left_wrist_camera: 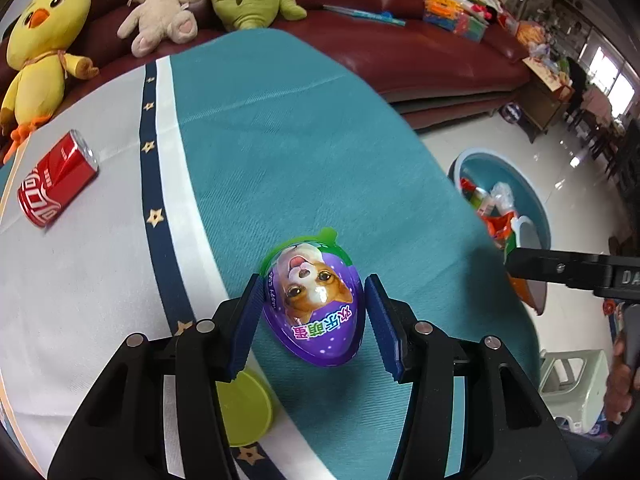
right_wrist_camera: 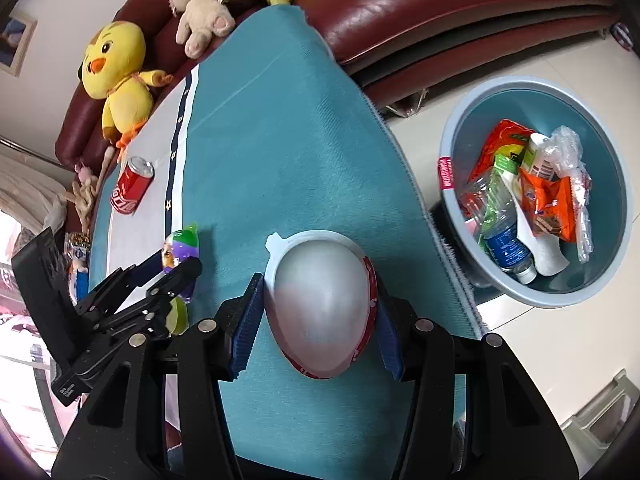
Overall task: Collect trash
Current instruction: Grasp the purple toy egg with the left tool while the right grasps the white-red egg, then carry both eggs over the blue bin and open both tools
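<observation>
Left wrist: left hand-held gripper [left_wrist_camera: 316, 316] straddling purple egg [left_wrist_camera: 314, 304], unclenched. Right hand-held gripper [right_wrist_camera: 320, 312] clamping silver egg half [right_wrist_camera: 322, 304]; next, carry to basin [right_wrist_camera: 452, 132].

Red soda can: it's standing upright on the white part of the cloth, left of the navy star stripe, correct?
Not upright. The left wrist view shows the red soda can lying on its side on the white part of the cloth, left of the navy star stripe.

My left gripper [left_wrist_camera: 314, 312] covering part of the yellow-green lid [left_wrist_camera: 246, 408], the egg half's [right_wrist_camera: 322, 304] printed side turned from me, my hand [left_wrist_camera: 620, 380] cut off at the edge
</observation>
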`<action>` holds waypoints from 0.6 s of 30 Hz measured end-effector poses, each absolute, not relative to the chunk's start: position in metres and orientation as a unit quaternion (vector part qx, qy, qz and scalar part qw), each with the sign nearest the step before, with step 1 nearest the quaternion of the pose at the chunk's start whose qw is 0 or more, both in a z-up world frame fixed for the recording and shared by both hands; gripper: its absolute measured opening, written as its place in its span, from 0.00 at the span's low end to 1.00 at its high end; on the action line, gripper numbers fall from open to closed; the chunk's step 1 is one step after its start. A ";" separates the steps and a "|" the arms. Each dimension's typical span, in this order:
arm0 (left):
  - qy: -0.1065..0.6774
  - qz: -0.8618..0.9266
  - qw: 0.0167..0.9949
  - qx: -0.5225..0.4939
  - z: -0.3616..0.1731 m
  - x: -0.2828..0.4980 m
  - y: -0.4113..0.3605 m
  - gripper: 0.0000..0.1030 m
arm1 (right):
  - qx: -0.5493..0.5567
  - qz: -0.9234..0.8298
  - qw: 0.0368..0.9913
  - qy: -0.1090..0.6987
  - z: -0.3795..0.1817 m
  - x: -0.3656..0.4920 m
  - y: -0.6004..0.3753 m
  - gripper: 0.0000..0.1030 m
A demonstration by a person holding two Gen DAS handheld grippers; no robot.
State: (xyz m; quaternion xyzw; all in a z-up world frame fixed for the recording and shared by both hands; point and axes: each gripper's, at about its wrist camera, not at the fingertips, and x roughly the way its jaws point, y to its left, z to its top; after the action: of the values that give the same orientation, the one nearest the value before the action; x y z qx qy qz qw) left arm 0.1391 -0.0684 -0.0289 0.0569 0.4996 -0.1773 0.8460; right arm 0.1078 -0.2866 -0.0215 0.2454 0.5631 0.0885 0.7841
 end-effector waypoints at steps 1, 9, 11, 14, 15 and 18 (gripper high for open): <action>0.499 -0.180 0.846 0.053 -0.026 0.139 -0.070 0.51 | 0.249 0.088 0.785 0.561 -0.021 0.107 -0.291 0.48; 0.487 -0.206 0.847 0.062 -0.006 0.134 -0.096 0.51 | 0.282 0.068 0.793 0.536 -0.016 0.100 -0.335 0.48; 0.483 -0.214 0.846 0.069 -0.001 0.133 -0.110 0.51 | 0.289 0.061 0.795 0.530 -0.015 0.098 -0.347 0.48; 0.479 -0.224 0.845 0.079 0.003 0.132 -0.127 0.51 | 0.298 0.050 0.798 0.521 -0.012 0.093 -0.366 0.48; 0.477 -0.229 0.844 0.084 0.005 0.132 -0.135 0.51 | 0.300 0.048 0.799 0.519 -0.012 0.092 -0.371 0.48; 0.472 -0.241 0.842 0.097 0.010 0.131 -0.156 0.51 | 0.306 0.040 0.803 0.510 -0.009 0.088 -0.387 0.48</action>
State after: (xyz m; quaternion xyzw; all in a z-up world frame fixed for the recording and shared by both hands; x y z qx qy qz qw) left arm 0.1311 -0.1560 0.0098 0.0967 0.4724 -0.2412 0.8422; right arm 0.0879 -0.3873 -0.0092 0.3064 0.5100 0.0399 0.8028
